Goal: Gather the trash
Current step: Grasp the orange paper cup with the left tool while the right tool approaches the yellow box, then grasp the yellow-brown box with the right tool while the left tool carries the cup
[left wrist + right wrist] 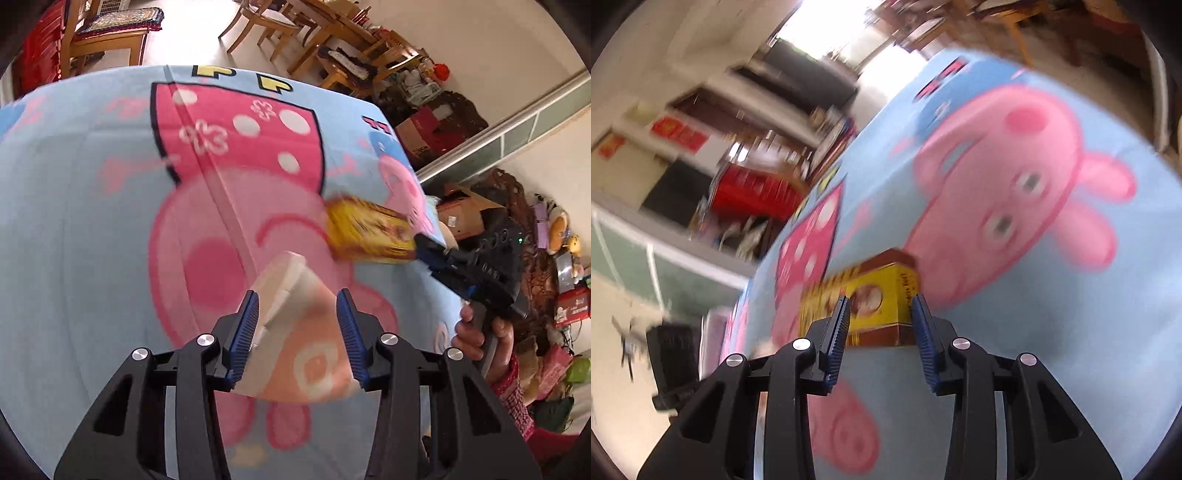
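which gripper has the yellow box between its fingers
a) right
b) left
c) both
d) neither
a: the yellow box sits between the right gripper's blue pads in the right wrist view, while the left gripper has a white box between its own.

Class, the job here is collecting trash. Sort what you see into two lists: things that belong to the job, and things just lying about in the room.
Belongs to the job:
- yellow box, between the right tongs
- white cardboard piece, between the left tongs

Just lying about:
- cartoon blanket
- wooden chairs
- cardboard boxes
- soft toys
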The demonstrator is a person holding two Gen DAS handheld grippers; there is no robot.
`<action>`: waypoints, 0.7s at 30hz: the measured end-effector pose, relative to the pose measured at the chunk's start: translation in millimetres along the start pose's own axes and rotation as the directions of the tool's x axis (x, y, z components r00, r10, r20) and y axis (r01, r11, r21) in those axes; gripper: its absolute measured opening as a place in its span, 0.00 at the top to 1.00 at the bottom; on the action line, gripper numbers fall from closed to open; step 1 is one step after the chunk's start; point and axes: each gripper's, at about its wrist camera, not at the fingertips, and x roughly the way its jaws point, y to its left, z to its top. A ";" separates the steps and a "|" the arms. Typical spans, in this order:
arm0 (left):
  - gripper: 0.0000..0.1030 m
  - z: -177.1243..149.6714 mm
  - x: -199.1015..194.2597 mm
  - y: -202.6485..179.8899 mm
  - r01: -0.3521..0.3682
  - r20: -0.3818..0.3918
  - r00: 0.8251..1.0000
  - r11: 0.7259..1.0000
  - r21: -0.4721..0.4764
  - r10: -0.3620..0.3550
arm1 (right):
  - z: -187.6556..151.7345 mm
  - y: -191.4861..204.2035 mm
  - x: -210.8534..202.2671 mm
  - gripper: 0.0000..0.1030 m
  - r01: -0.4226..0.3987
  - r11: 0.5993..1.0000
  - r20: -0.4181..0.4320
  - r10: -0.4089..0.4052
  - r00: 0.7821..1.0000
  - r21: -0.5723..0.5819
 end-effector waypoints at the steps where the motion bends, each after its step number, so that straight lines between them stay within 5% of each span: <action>1: 0.56 -11.8 -4.8 -0.5 0.007 0.008 1.000 1.000 -0.005 -0.007 | -15.7 6.1 -3.7 0.67 -0.019 0.999 -0.018 0.019 1.000 -0.026; 5: 0.52 -45.8 -12.3 6.6 0.017 0.006 1.000 0.998 -0.055 -0.016 | -57.9 21.7 -21.4 0.67 -0.091 0.988 -0.083 0.081 0.993 -0.127; 8: 0.49 -56.5 -20.4 11.9 0.005 0.018 1.000 0.997 -0.076 -0.003 | -56.6 27.4 -47.6 0.67 0.045 0.973 0.037 -0.038 0.999 -0.228; 10: 0.43 -55.1 -28.0 16.7 -0.009 0.045 0.999 0.996 -0.088 0.012 | -50.1 37.4 -56.9 0.57 0.152 0.938 0.139 -0.113 0.984 -0.313; 12: 0.43 -49.3 -32.1 19.7 -0.014 0.056 0.998 0.995 -0.094 0.020 | -47.5 51.5 -56.1 0.17 0.254 0.866 0.235 -0.165 0.958 -0.430; 15: 0.44 -39.4 -32.1 13.5 -0.015 0.061 0.998 0.997 -0.076 0.020 | -43.0 69.6 -28.7 0.15 0.323 0.718 0.234 -0.225 0.946 -0.616; 19: 0.49 -35.1 -22.5 -0.8 -0.022 0.043 0.999 0.999 -0.031 0.024 | -34.2 79.2 5.5 0.15 0.306 0.626 0.183 -0.254 0.950 -0.717; 21: 0.62 -35.4 -14.2 -1.7 -0.020 0.019 1.000 0.999 -0.035 0.020 | -28.1 77.6 21.8 0.15 0.308 0.600 0.165 -0.282 0.945 -0.738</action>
